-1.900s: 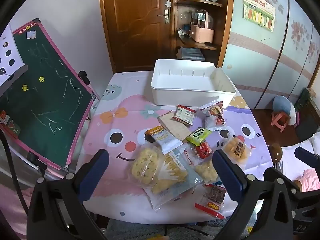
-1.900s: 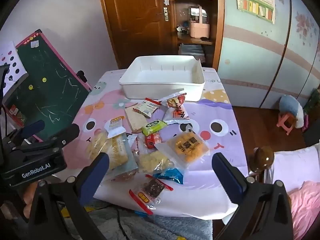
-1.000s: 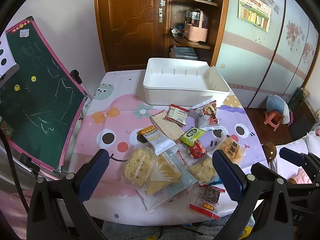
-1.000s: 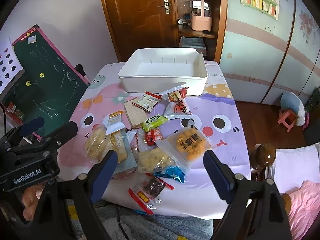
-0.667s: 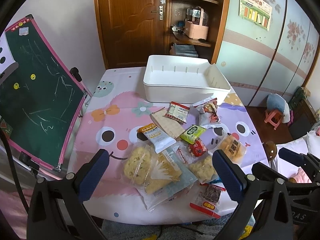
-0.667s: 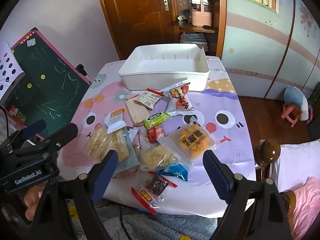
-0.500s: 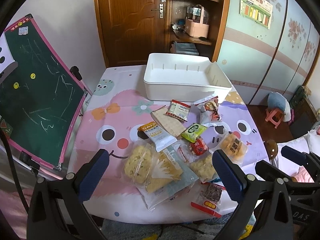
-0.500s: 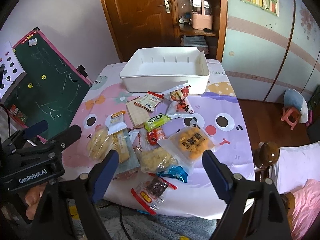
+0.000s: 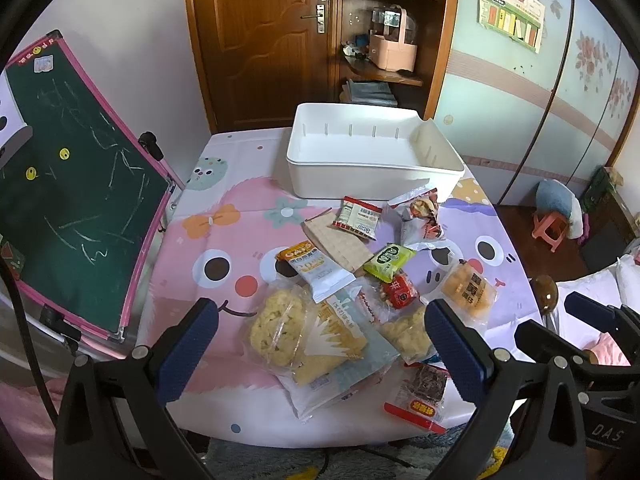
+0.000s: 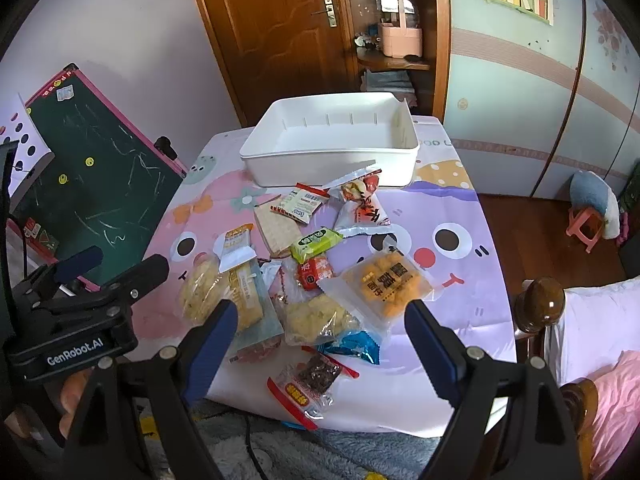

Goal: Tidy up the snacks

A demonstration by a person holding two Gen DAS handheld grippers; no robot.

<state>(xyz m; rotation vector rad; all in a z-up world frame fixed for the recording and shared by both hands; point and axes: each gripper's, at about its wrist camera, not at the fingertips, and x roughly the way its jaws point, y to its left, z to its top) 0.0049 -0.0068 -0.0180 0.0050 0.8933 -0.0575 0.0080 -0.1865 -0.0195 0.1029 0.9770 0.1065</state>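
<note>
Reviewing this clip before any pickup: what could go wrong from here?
The snack packets overlap in one pile, so the open right gripper may lift two at once. The dark-filled packet lies near the table edge and could get knocked off. The white bin is far, so carried packets might slip.

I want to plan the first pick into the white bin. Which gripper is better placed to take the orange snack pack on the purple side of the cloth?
Probably the right gripper: open and empty, with the orange snack pack just ahead between its fingers. The left gripper, also open, faces the large pale cracker bag; the white bin holds nothing yet.
</note>
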